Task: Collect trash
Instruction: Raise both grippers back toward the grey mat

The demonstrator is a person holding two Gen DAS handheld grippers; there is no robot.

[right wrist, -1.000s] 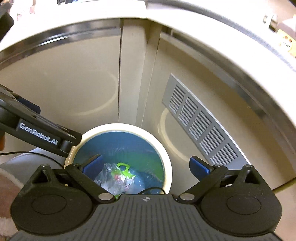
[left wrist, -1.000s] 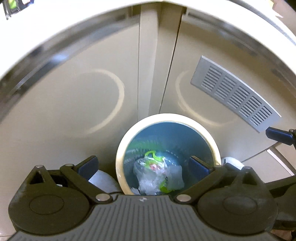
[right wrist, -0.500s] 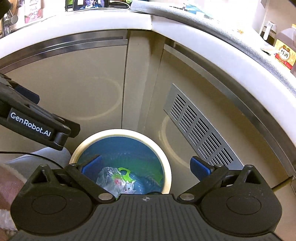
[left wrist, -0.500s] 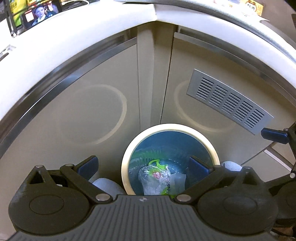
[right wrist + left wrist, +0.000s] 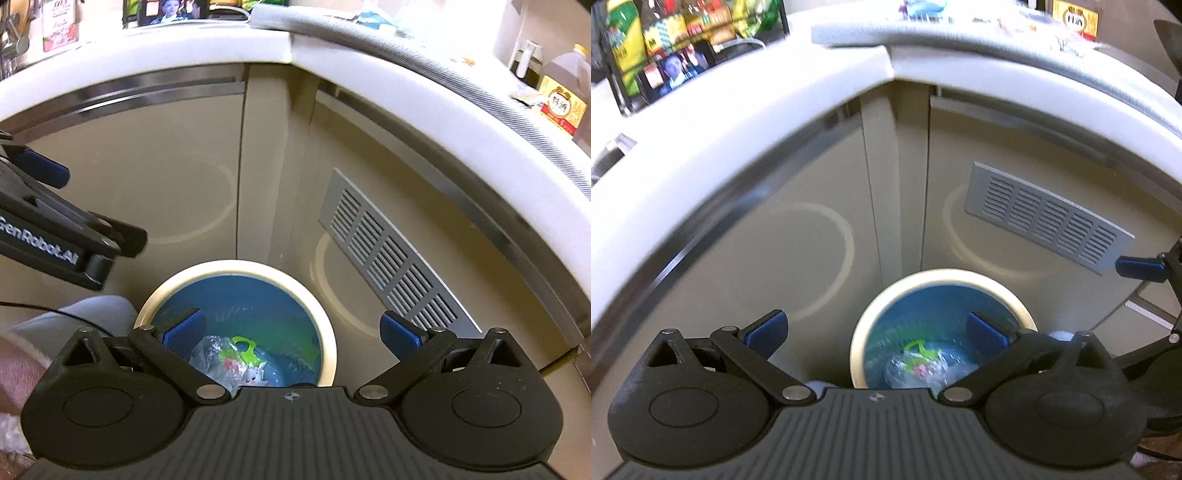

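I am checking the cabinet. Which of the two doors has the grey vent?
The right-hand door carries the grey vent; the left-hand door, beyond the corner post, is plain.

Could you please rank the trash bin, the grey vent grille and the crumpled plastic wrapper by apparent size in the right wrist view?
1. trash bin and vent grille: similar, too close to rank.
2. plastic wrapper, clearly smallest, lying inside the bin.

We look down on a bin that stands on the floor in the inner corner where two cabinet fronts meet, under the table edge. In the bin lies a crumpled wrapper. A vent grille sits on the right cabinet front, right of the bin. Bottles stand on the table at far right, packets at far left. A sleeve lies left of the bin.
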